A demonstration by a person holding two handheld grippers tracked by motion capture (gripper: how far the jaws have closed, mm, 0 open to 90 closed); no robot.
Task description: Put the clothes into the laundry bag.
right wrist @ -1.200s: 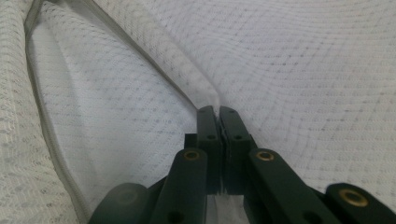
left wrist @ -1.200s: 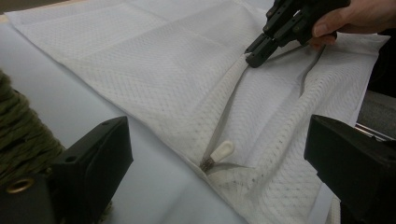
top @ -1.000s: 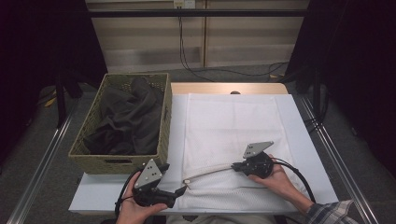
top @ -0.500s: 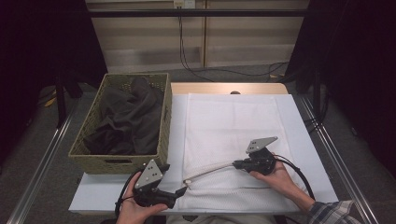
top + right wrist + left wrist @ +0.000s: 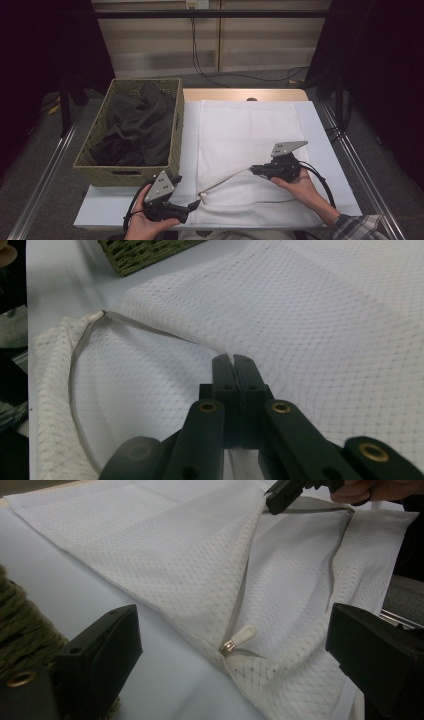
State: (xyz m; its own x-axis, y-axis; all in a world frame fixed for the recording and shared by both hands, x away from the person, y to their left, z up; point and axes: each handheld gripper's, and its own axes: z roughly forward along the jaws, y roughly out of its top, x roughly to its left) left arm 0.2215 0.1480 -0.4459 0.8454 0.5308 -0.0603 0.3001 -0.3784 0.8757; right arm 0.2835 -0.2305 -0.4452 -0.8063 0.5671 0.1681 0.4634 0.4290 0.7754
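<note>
1. Pale blue table top [image 5: 320, 130] under you carries everything.
2. At nine o'clock sits the woven olive wicker basket [image 5: 102, 172] of dark clothes [image 5: 135, 130].
3. Your left gripper [image 5: 192, 205], at seven o'clock, stands open beside the white zip pull [image 5: 239, 637].
4. Centre: white mesh laundry bag [image 5: 245, 125].
5. Your right gripper [image 5: 255, 170], at five o'clock, pinches the bag's upper edge, lifted off the table.

White table [image 5: 320, 131] seen from above. A white mesh laundry bag [image 5: 250, 135] lies flat across its middle. A woven basket [image 5: 172, 160] of dark clothes [image 5: 135, 130] stands at its left edge.
</note>
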